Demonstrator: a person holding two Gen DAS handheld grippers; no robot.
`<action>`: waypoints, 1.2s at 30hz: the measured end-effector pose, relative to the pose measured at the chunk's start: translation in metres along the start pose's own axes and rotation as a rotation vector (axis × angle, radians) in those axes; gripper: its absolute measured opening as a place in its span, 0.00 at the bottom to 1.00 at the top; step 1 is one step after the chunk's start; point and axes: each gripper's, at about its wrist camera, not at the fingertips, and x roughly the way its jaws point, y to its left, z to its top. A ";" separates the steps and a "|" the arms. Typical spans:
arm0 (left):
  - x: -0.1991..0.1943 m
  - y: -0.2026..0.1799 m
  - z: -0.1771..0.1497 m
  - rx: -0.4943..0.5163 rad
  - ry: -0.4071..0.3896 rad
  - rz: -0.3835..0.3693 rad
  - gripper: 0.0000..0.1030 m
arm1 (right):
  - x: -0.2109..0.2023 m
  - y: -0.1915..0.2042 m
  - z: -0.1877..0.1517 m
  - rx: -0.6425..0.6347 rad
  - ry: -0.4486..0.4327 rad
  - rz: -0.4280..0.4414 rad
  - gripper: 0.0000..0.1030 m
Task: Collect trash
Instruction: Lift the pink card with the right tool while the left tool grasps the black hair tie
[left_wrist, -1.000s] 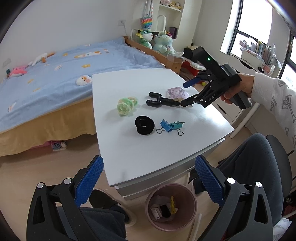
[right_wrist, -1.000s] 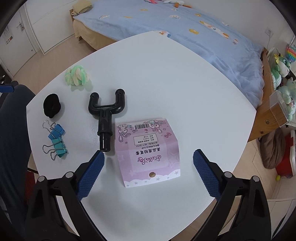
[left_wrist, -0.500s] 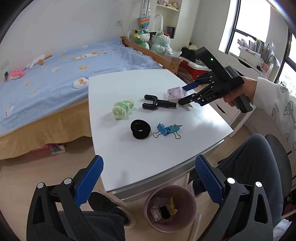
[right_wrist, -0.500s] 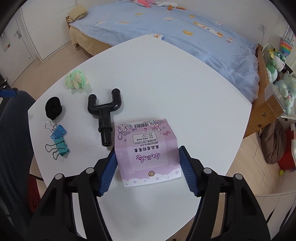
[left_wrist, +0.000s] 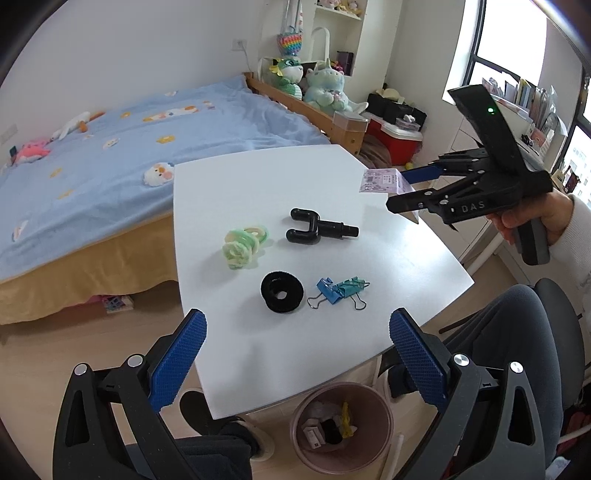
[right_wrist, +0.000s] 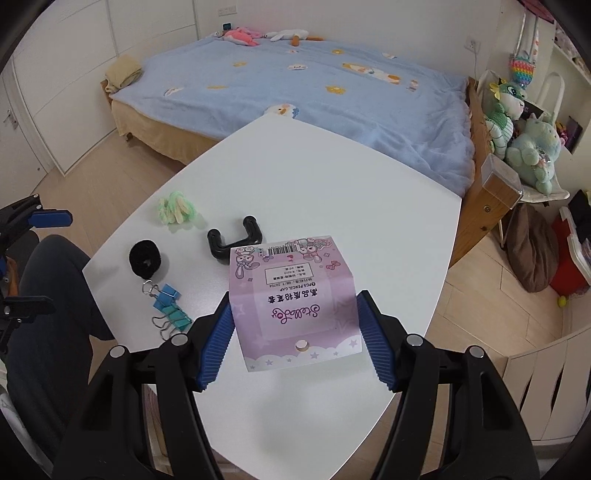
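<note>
Right gripper clamped on purple package, lifted clear of table. Next: carry to bin below table edge, release. Left gripper open, empty.

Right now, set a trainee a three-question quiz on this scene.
1. True or false: the right tongs grip the pink paper package.
2. Which lies nearest the black hair scrunchie: A) binder clips, B) black fork-shaped attachment, C) bed?
3. Where does the pink bin stand?

Key:
1. True.
2. A.
3. On the floor, by the table's near edge, below the open left tongs.
</note>
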 end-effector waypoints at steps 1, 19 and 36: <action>0.002 0.000 0.003 -0.003 0.004 0.004 0.93 | -0.004 0.002 0.000 0.007 -0.002 -0.002 0.63; 0.066 0.020 0.023 0.028 0.190 0.062 0.93 | -0.030 0.020 -0.015 0.024 -0.021 -0.022 0.63; 0.081 0.016 0.020 0.087 0.209 0.026 0.60 | -0.022 0.024 -0.016 0.020 -0.006 -0.011 0.63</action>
